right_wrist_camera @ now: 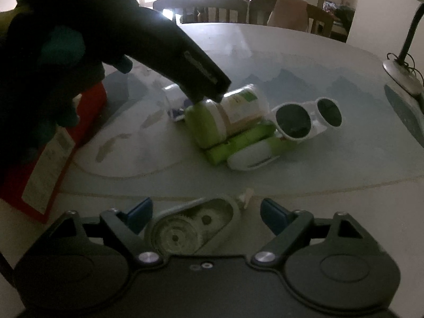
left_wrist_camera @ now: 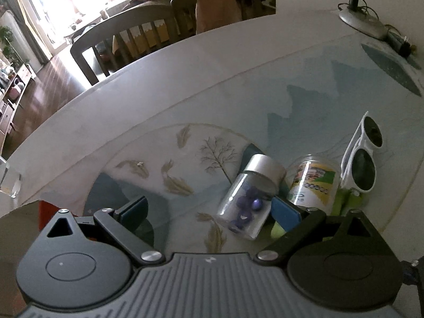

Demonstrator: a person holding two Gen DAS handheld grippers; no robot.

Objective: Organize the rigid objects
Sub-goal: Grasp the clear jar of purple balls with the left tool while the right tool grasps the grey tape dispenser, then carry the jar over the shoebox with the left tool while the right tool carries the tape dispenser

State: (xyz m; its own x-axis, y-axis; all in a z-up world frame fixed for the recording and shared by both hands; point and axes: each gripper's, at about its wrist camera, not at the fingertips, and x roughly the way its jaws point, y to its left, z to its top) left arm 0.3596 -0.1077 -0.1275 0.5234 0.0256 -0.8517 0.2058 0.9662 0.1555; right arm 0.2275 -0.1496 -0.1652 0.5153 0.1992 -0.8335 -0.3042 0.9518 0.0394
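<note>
My left gripper (left_wrist_camera: 210,208) is open. A small clear vial (left_wrist_camera: 249,197) with a silver cap and purple beads lies on its side between the fingers, close to the right pad (left_wrist_camera: 285,210). Beside it lie a green-lidded jar (left_wrist_camera: 314,182), white sunglasses (left_wrist_camera: 361,156) and green pieces (left_wrist_camera: 349,201). In the right wrist view, the jar (right_wrist_camera: 233,114), sunglasses (right_wrist_camera: 304,119), a green bar (right_wrist_camera: 238,140) and a white and green case (right_wrist_camera: 254,155) are grouped mid-table, with the left gripper's body (right_wrist_camera: 185,63) over them. My right gripper (right_wrist_camera: 205,213) is open above a correction tape dispenser (right_wrist_camera: 190,228).
A red box (right_wrist_camera: 53,156) lies at the left of the round table (left_wrist_camera: 185,79). A desk lamp base (left_wrist_camera: 363,22) with cables stands at the far right edge. Wooden chairs (left_wrist_camera: 127,42) stand behind the table. A clear glass object (left_wrist_camera: 8,177) sits at the left edge.
</note>
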